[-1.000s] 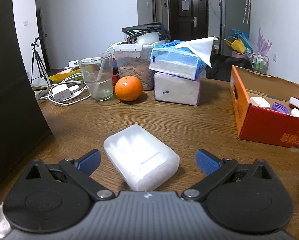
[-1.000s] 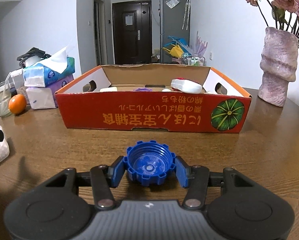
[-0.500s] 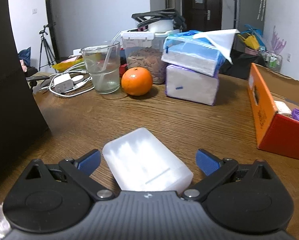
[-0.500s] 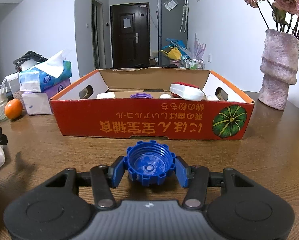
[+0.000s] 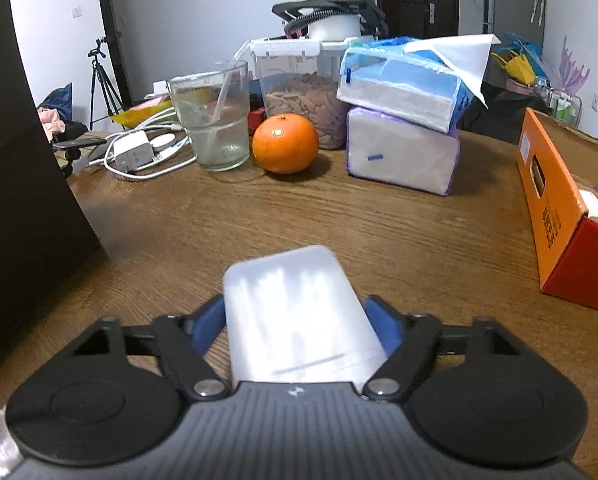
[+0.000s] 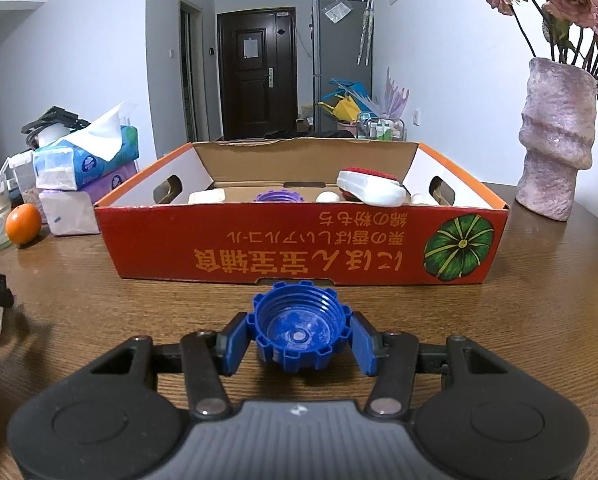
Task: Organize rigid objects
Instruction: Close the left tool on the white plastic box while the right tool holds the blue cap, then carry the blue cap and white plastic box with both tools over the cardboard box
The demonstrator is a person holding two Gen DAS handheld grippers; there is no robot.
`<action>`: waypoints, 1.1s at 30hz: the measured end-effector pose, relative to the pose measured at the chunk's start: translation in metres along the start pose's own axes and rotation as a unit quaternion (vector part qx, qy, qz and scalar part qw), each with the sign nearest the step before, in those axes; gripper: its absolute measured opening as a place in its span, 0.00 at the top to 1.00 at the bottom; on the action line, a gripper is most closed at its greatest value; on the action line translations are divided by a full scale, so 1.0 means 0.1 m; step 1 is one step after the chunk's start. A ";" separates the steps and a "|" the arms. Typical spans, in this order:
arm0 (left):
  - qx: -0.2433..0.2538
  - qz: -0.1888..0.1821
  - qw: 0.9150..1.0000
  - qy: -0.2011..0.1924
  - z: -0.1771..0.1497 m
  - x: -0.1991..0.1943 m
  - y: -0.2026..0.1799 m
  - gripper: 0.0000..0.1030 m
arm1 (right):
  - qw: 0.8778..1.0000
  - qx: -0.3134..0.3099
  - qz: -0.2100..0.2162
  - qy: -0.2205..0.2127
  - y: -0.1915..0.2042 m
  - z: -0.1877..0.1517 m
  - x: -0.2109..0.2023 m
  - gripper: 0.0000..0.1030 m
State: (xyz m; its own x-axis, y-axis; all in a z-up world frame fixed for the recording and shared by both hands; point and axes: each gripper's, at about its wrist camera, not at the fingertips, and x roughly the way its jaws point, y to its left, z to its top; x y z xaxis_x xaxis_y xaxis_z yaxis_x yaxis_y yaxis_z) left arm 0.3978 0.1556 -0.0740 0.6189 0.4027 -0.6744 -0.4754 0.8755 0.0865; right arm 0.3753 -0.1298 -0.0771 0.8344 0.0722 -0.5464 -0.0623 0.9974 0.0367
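L gripper (image 5: 295, 326) jaws newly closing round white case (image 5: 295, 312); vase (image 6: 555, 140) R-view only.

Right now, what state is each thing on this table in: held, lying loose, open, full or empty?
left gripper: jaws closing around the white case, pads at its sides
white case: closed, between the pads
right gripper: shut on the blue cap
blue cap: held, open side up
cardboard box: open, partly filled
glass: upright, water low
orange: whole, loose
tissue pack: opened, tissue sticking out
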 end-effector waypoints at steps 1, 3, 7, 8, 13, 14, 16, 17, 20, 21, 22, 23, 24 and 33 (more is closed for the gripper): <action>0.001 0.000 1.000 0.004 -0.01 0.01 0.00 0.35 | 1.000 0.000 0.000 0.000 0.00 0.00 0.00 0.49; 0.001 -0.004 1.000 0.004 -0.02 0.01 0.01 0.35 | 1.000 0.001 0.001 -0.001 -0.01 0.00 0.00 0.49; 0.005 -0.014 1.000 0.003 -0.03 -0.01 0.00 0.35 | 1.000 0.001 0.004 -0.007 -0.01 0.00 -0.04 0.49; 0.007 -0.017 1.000 0.001 -0.03 -0.03 0.00 0.35 | 1.000 0.000 0.004 -0.009 -0.01 0.00 -0.04 0.49; 0.020 -0.021 0.999 -0.024 -0.05 -0.16 -0.05 0.35 | 1.000 0.001 0.006 -0.016 -0.01 0.00 -0.08 0.49; 0.022 -0.022 0.999 -0.029 -0.05 -0.18 -0.06 0.35 | 1.000 0.001 0.006 -0.018 -0.01 0.00 -0.09 0.49; 0.026 -0.026 0.999 -0.038 -0.06 -0.24 -0.07 0.35 | 1.000 0.002 0.006 -0.021 -0.02 0.00 -0.11 0.49; 0.029 -0.027 0.998 -0.041 -0.07 -0.27 -0.08 0.35 | 1.000 0.002 0.006 -0.022 -0.02 0.00 -0.11 0.49; 0.036 -0.031 0.997 -0.053 -0.08 -0.34 -0.11 0.35 | 1.000 0.003 0.005 -0.027 -0.03 -0.01 -0.13 0.49; 0.038 -0.032 0.997 -0.057 -0.08 -0.37 -0.12 0.35 | 1.000 0.003 0.005 -0.028 -0.03 -0.01 -0.14 0.49; 0.040 -0.034 0.997 -0.061 -0.09 -0.39 -0.13 0.35 | 1.000 0.003 0.005 -0.029 -0.03 -0.01 -0.15 0.49; 0.042 -0.036 0.996 -0.064 -0.10 -0.41 -0.14 0.35 | 1.000 0.003 0.005 -0.031 -0.03 -0.01 -0.16 0.49; 0.044 -0.038 0.996 -0.066 -0.10 -0.43 -0.14 0.35 | 0.999 0.003 0.005 -0.032 -0.03 -0.01 -0.17 0.49; 0.063 -0.056 0.993 -0.084 -0.21 -0.65 -0.26 0.35 | 0.999 0.007 0.008 -0.041 -0.08 -0.04 -0.27 0.49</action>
State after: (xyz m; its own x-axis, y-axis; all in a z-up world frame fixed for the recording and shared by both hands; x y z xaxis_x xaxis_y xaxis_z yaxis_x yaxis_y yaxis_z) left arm 0.3564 0.1008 -0.0476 0.7644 0.3312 -0.5532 -0.3228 0.9393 0.1162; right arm 0.3513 -0.1394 -0.0665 0.8753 0.0870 -0.4756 -0.0687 0.9961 0.0558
